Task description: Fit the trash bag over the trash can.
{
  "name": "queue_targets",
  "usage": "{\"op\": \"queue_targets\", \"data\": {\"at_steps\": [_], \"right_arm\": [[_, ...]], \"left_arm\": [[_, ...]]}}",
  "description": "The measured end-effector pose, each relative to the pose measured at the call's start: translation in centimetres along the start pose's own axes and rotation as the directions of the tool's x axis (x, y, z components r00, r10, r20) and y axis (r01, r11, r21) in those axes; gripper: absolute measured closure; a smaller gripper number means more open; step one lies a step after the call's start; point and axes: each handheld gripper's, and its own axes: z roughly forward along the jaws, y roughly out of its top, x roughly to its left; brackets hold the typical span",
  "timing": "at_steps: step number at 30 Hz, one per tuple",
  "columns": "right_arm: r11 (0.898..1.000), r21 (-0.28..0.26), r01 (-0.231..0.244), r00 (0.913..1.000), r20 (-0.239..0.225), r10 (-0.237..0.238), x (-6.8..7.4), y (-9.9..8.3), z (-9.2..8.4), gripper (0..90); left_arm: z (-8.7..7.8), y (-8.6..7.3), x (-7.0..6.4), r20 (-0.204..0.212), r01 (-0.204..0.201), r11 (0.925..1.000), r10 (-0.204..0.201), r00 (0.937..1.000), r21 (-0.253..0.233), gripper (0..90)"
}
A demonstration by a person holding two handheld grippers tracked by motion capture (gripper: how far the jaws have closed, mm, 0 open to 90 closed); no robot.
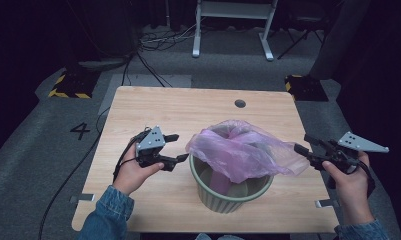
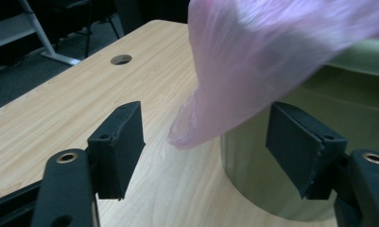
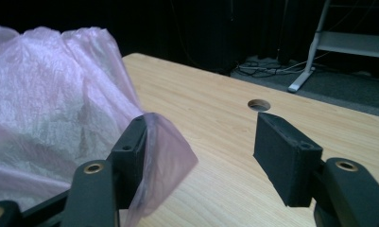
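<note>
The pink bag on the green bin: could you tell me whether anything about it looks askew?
Yes. The pink bag is not fitted around the green bin: it sits bunched over the opening, one corner trailing past the rim toward the right gripper, both grippers' fingers open.

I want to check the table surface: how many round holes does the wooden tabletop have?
1. The round hole is near the far edge of the table, beyond the green bin with the pink bag. The bin may hide others.

Pink plastic bag point(image 1: 243, 147) draped crumpled over green ribbed bin point(image 1: 228, 192); upright.
</note>
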Motion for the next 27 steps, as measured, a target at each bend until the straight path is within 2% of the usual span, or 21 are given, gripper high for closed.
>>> {"op": "queue_targets", "data": {"at_steps": [2,4,5,7,8,10,13,18,19,21,23,25,26,27], "right_arm": [[0.998,0.058,-0.002,0.9999,-0.01,0.002,-0.1,-0.3,1.2,41.9],[0.994,0.101,-0.035,0.9991,-0.021,0.037,-0.7,-0.9,2.6,42.3],[0.991,0.124,-0.054,0.9979,-0.028,0.058,-1.1,-1.3,3.5,42.3],[0.988,0.142,-0.063,0.9977,-0.014,0.066,-1.3,-1.7,4.4,41.8],[0.989,0.139,-0.059,0.998,-0.013,0.062,-1.3,-1.8,4.7,41.4],[0.991,0.114,-0.064,0.9975,-0.024,0.067,-1.0,-1.7,4.6,40.7],[0.996,0.081,-0.047,0.9983,-0.03,0.05,-0.8,-1.0,3.3,40.4],[0.998,0.054,-0.013,0.9996,-0.025,0.014,-0.9,0.4,-0.5,37.1],[0.998,0.057,0.01,0.9998,-0.02,-0.009,-0.8,0.7,-1.2,35.9],[0.997,0.071,0.044,0.9971,-0.066,-0.039,-0.2,1.0,-2.3,33.7],[0.992,0.071,0.1,0.9843,-0.153,-0.088,1.0,1.2,-2.7,33.5],[0.984,0.085,0.156,0.9666,-0.218,-0.134,2.2,1.2,-2.5,33.3],[0.979,0.093,0.179,0.9607,-0.232,-0.153,2.7,1.0,-2.2,33.6],[0.975,0.109,0.193,0.9584,-0.234,-0.163,3.1,0.9,-1.8,35.1]], "left_arm": [[0.9,0.2,0.4,0.0,-0.01,0.9999,0.01,0.9999,0.005,27.8],[1.5,0.2,0.6,0.034,0.007,1.0,-0.007,0.9994,0.006,33.2],[1.6,0.3,0.6,0.046,0.009,0.9999,-0.01,0.9989,0.011,42.7],[1.8,0.2,0.5,0.084,0.015,0.9997,-0.016,0.9963,0.018,63.6],[1.7,0.2,0.3,0.098,0.011,0.9997,-0.013,0.9951,0.021,75.4],[1.3,0.3,0.1,0.111,0.008,0.9998,-0.011,0.9938,0.021,88.2],[0.3,0.4,-0.4,0.116,0.007,1.0,-0.008,0.9932,0.004,89.7],[-1.1,0.6,-1.3,0.113,-0.01,0.9999,0.011,0.9936,-0.002,89.8],[-1.2,0.6,-1.5,0.115,-0.018,0.9998,0.018,0.9933,0.002,89.8],[-1.3,0.6,-1.7,0.116,-0.015,0.9999,0.014,0.9931,0.004,89.7],[-1.3,0.6,-1.8,0.127,0.0,1.0,-0.001,0.992,0.006,89.7],[-1.2,0.6,-1.9,0.135,0.008,1.0,-0.008,0.9908,0.001,89.6],[-1.1,0.6,-1.9,0.137,0.008,1.0,-0.008,0.9906,0.0,89.6],[-1.0,0.6,-2.0,0.137,-0.001,1.0,0.001,0.9905,0.002,89.6]]}}
